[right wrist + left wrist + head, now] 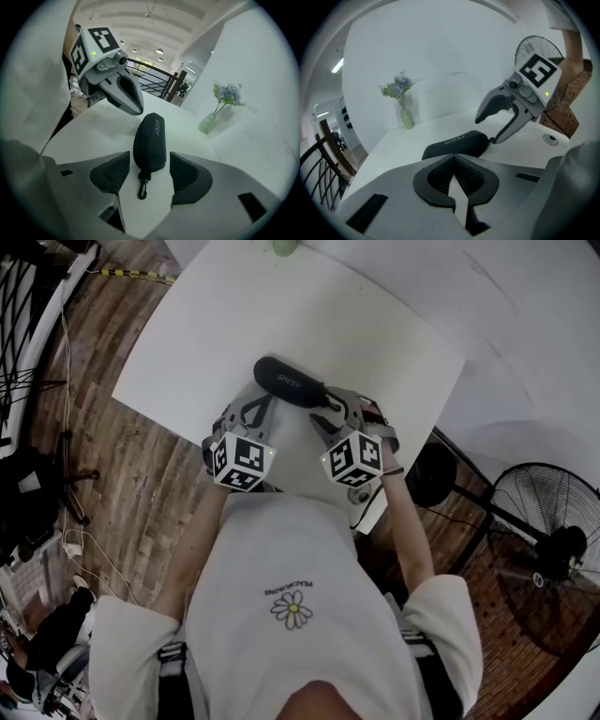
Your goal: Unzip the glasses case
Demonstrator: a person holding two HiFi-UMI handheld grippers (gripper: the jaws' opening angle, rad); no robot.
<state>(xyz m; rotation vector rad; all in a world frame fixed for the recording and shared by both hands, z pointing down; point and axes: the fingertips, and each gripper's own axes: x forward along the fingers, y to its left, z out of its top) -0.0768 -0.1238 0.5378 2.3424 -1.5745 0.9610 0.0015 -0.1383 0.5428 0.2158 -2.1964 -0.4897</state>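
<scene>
Now, left tongs (453, 159) closed, empty. Right tongs (149, 172) spread wide, clip end of black glasses case (150, 136) between jaws, untouched. Case flat on white tabletop (375, 334), just ahead of both tongs. Beyond, flower vase (206, 123).

Soft, even, greyish light; faint shadows on white table (394, 343); fisheye bending, black vignette at edges.
</scene>
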